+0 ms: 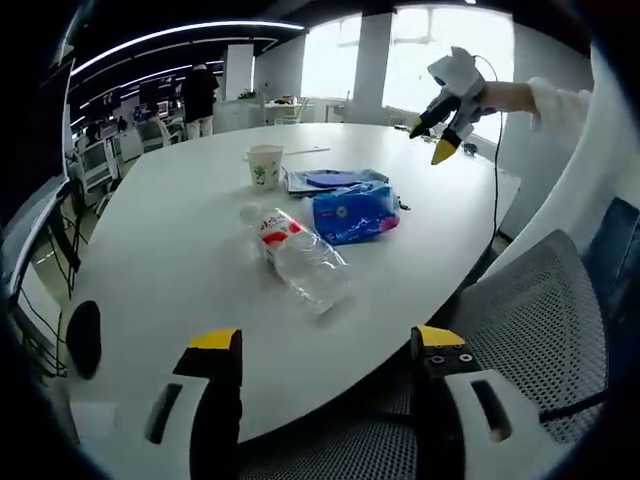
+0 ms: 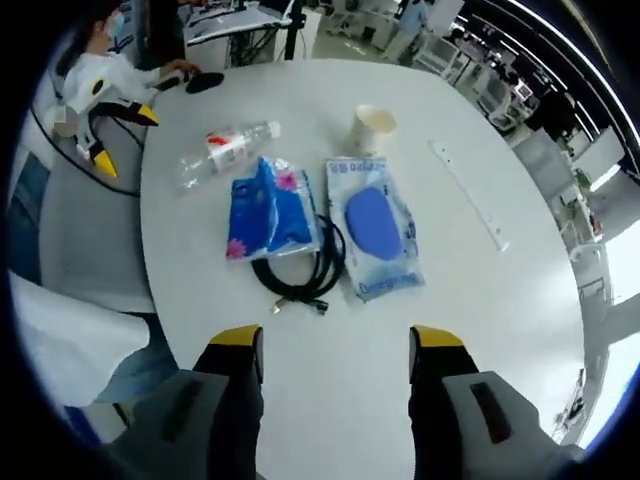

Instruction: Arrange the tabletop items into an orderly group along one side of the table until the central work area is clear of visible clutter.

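Clutter sits grouped near the middle of a white oval table [image 2: 520,300], seen from opposite sides by two hand-held grippers. In the right gripper view, reading from left, a clear plastic bottle [image 2: 222,150] with a red-and-white label lies on its side nearest the left edge of the table; beside it lies a blue tissue pack [image 2: 268,210], then a coiled black cable [image 2: 305,270] tucked against the pack's near end, then a wet-wipes pack [image 2: 376,228] with a blue oval lid, with a paper cup [image 2: 374,127] standing upright just beyond it and a thin white strip [image 2: 470,195] farther right. The cable is hidden in the left gripper view, where the bottle [image 1: 298,255] lies nearest the camera, the tissue pack [image 1: 355,212] and wipes [image 1: 330,180] behind it, the cup [image 1: 264,166] upright to their left, and a black mouse-like object [image 1: 83,338] rests near the table's left edge. The left gripper [image 1: 330,345] hangs released and empty over the near table edge; the right gripper [image 2: 336,345] likewise stands spread, grasping nothing, above bare tabletop. Each gripper also appears in the other's view, held off the table.
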`<state>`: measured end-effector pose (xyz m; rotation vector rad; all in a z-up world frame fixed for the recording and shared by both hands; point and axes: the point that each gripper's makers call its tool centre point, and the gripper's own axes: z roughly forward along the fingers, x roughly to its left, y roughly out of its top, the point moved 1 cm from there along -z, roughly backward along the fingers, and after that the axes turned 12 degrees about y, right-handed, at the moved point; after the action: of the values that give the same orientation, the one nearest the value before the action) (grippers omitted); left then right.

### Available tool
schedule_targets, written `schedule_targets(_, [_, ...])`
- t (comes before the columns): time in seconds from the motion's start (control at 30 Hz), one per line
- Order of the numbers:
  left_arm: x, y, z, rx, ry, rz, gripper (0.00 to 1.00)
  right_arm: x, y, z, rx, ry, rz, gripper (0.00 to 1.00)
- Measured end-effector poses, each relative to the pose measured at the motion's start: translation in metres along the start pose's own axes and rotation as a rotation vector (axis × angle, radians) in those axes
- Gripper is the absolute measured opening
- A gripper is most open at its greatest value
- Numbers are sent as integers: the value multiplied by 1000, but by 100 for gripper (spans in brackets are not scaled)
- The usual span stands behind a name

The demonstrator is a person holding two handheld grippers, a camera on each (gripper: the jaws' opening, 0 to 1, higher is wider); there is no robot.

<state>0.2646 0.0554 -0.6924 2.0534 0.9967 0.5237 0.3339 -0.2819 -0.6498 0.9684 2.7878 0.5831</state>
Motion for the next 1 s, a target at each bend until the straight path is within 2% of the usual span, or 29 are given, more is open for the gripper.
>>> schedule_targets(0.2, [2, -1, 1, 5, 5, -7, 69, 21, -16, 11, -6, 26, 64, 59])
schedule_targets(0.47, [5, 1, 2, 6, 15, -32, 72, 36, -19, 21, -47, 42, 154, 59])
schedule_targets(0.6, [10, 6, 2, 0, 16, -82, 74, 43, -19, 25, -61, 49, 171, 59])
schedule_targets(0.7, [18, 17, 2, -14, 23, -185, 76, 45, -20, 27, -68, 45, 192, 59])
schedule_targets(0.77, [21, 32, 8, -24, -5, -308, 79, 46, -20, 28, -70, 48, 204, 59])
schedule_targets(0.83, [25, 44, 18, 1, -22, -390, 86, 49, -19, 29, -75, 57, 202, 59])
schedule_targets(0.9, [27, 57, 28, 34, -17, -353, 83, 52, -19, 29, -77, 57, 207, 59])
schedule_targets(1.0, [23, 83, 37, 26, -49, -312, 83, 56, -19, 30, -86, 66, 225, 59])
